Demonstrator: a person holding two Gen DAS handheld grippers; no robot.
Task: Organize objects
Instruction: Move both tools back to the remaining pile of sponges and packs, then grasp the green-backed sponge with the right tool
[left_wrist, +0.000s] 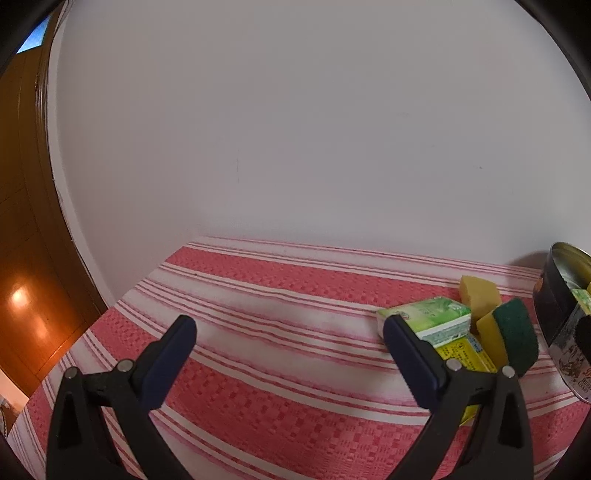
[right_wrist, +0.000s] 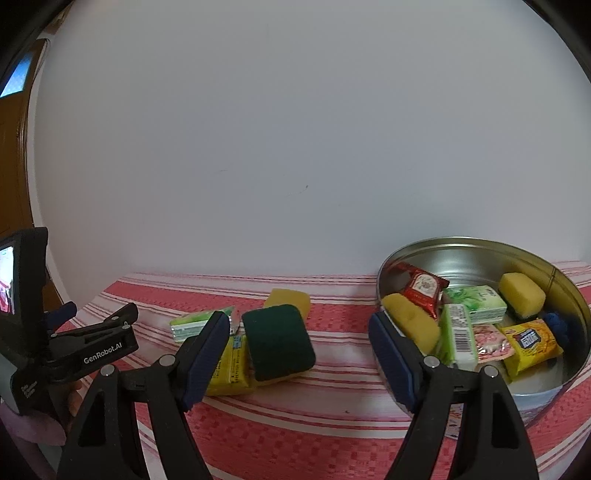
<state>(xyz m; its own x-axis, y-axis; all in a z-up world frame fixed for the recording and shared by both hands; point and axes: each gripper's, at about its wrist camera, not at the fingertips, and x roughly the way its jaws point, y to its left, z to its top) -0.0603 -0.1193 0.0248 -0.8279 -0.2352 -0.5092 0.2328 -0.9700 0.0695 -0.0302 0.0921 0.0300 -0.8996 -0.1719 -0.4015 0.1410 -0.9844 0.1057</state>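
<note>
A round metal tin (right_wrist: 480, 245) stands at the right and holds several sponges, tissue packs and snack packets; its edge shows in the left wrist view (left_wrist: 554, 295). On the red-striped cloth lie a green-faced sponge (right_wrist: 279, 341), a yellow sponge (right_wrist: 290, 299), a green tissue pack (right_wrist: 195, 323) and a yellow pack (right_wrist: 231, 367). These also show in the left wrist view: green-faced sponge (left_wrist: 511, 338), yellow sponge (left_wrist: 478, 293), green pack (left_wrist: 428, 317), yellow pack (left_wrist: 463, 354). My right gripper (right_wrist: 299, 350) is open above the cloth, near the green-faced sponge. My left gripper (left_wrist: 290, 358) is open and empty, left of the pile.
The table with the striped cloth (left_wrist: 277, 332) stands against a white wall (left_wrist: 295, 129). A wooden door (left_wrist: 26, 258) is at the left. The left gripper body (right_wrist: 74, 350) shows at the left of the right wrist view.
</note>
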